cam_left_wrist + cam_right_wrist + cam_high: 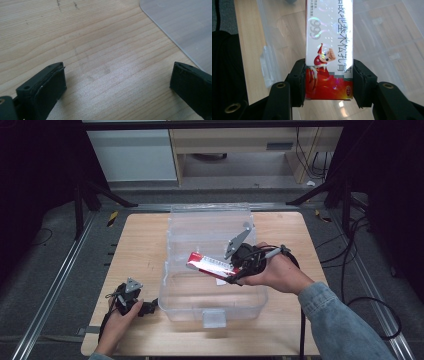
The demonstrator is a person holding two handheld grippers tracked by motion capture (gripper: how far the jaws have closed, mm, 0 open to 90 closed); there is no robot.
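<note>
The right gripper (329, 80) pinches a red-and-white box (329, 50) by its sides, holding it above the clear plastic bin (212, 307), seemingly just inside its rim. The left gripper (117, 82) rests with jaws spread over the wooden table (95, 45), just beside the bin.

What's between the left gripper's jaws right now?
Nothing: bare wooden table between the open left gripper, in the left gripper view.
</note>
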